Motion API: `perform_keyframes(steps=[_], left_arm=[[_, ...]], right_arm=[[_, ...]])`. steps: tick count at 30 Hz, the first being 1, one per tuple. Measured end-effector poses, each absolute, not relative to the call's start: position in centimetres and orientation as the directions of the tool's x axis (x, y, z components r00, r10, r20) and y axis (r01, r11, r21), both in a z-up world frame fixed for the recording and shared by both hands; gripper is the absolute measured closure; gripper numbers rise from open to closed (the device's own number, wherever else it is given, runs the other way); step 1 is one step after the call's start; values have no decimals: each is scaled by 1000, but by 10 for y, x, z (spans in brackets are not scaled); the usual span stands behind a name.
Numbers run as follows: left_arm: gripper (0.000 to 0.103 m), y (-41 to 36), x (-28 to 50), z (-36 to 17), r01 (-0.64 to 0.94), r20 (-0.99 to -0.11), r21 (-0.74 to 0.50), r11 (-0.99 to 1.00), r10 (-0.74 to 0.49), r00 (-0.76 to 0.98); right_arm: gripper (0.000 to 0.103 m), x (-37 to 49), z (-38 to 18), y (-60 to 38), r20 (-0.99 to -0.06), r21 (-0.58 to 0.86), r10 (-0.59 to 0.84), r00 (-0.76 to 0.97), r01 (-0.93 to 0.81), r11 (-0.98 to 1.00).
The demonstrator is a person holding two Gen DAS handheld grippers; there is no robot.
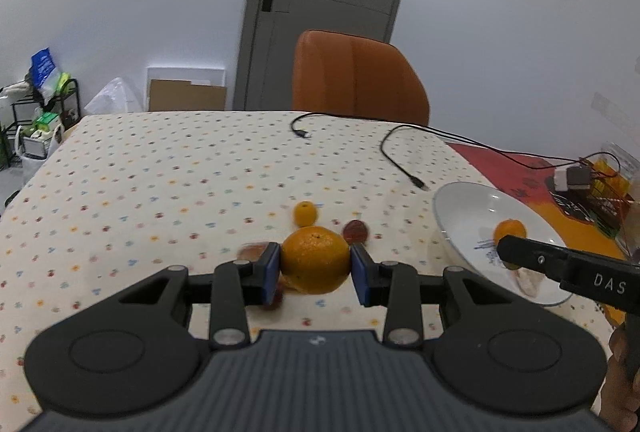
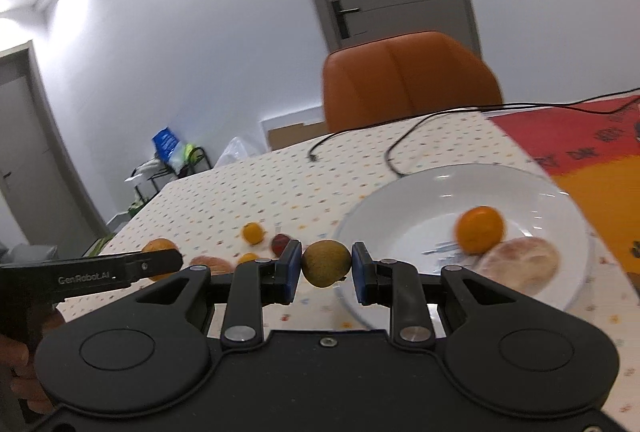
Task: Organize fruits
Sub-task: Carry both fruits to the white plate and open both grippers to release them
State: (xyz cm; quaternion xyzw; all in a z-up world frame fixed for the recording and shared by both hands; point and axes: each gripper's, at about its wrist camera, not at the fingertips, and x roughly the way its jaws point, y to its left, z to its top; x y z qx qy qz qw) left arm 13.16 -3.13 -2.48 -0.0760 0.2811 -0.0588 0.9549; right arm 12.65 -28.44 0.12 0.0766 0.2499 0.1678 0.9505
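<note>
In the left wrist view my left gripper is shut on a large orange, held between its blue pads low over the dotted tablecloth. Just beyond it lie a small orange and a dark red fruit. My right gripper is shut on a brownish-green round fruit at the near left rim of the white plate. In the plate sit an orange and a pale pinkish fruit.
Two black cables trail across the far half of the table. An orange chair stands behind the table. A red and orange mat with a small box lies at the right. A blurred pinkish fruit rests left of my right gripper.
</note>
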Motion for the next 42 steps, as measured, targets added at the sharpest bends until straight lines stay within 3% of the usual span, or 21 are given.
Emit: perform_keyframes(steps=[11, 13, 15, 24, 42], left_arm=[[67, -82, 138, -16, 156, -520, -140, 978, -207, 829], [67, -89, 140, -16, 167, -521, -134, 977, -213, 827], [67, -97, 141, -16, 175, -522, -127, 976, -216, 825], [67, -124, 155, -14, 206, -524, -90, 974, -222, 822], [67, -172, 173, -10, 277, -515, -78, 958, -276, 812]], right_arm=[[77, 121, 1, -325, -434, 247, 304, 848, -212, 945], [69, 118, 2, -329, -418, 250, 304, 856, -213, 945], [46, 114, 3, -334, -402, 251, 301, 865, -212, 944], [31, 106, -2, -359, -375, 267, 278, 884, -184, 946], [25, 101, -16, -383, -414, 253, 227, 882, -128, 959]])
